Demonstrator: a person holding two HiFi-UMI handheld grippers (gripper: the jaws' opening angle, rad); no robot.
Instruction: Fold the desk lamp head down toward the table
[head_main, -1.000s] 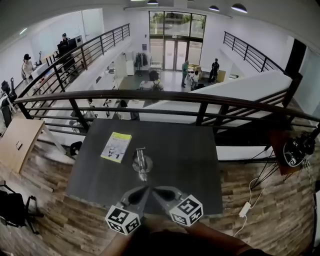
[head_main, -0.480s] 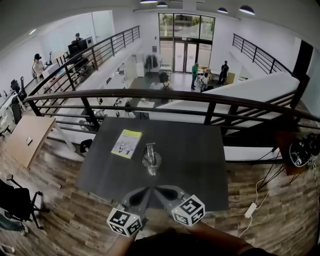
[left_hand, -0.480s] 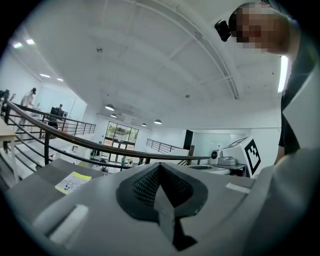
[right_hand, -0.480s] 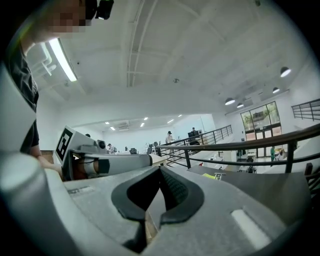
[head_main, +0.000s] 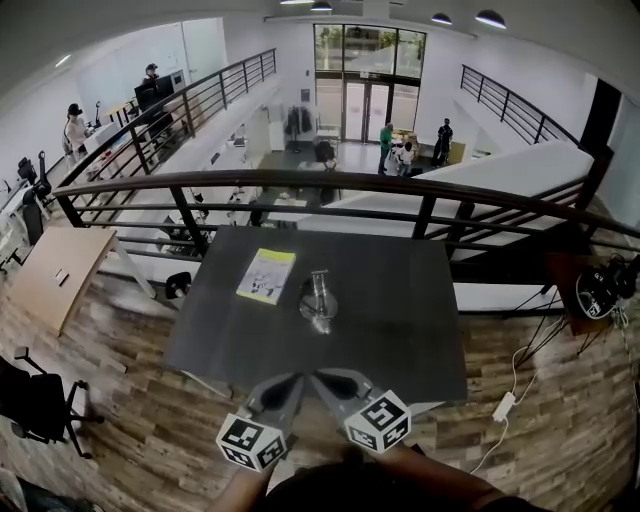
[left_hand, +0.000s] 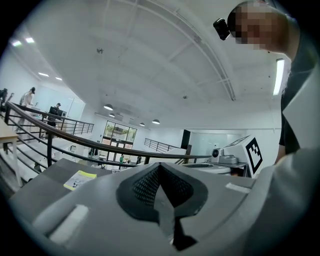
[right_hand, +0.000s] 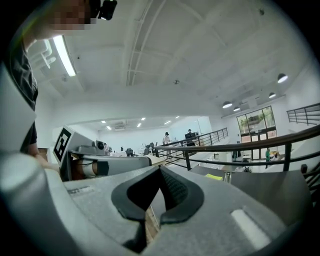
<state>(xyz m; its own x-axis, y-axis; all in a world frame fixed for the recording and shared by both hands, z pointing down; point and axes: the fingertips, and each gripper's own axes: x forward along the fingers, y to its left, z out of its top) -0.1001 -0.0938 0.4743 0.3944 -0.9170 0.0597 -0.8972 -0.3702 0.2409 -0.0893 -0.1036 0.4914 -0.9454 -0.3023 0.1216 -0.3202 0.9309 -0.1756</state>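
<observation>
The table (head_main: 400, 320) is dark and stands against a black railing (head_main: 400, 195) above a lower floor. The lamp (head_main: 318, 300) sits about the middle of the tabletop, a small metal piece on a round base. From overhead its head and arm run together, so I cannot tell how far it is folded. In the right gripper view the lamp (right_hand: 227, 176) shows only as a small shiny stub beyond the jaws. A yellow booklet (head_main: 266, 275) lies flat just beside the lamp, on the side toward the far left corner and not touching it.

The left gripper (head_main: 299, 377) and right gripper (head_main: 314, 377) are side by side at the middle of the near edge. Their tips angle in toward each other and nearly meet, well apart from the lamp. Each points roughly level over the tabletop.

In the left gripper view, the left gripper (left_hand: 159, 169) has its black pads pressed together with nothing between them. The booklet (left_hand: 80, 179) is visible off to the left of the jaws. In the right gripper view, the right gripper (right_hand: 160, 172) is likewise closed and empty. The booklet (right_hand: 214, 176) is a yellow sliver just left of the lamp.
</observation>
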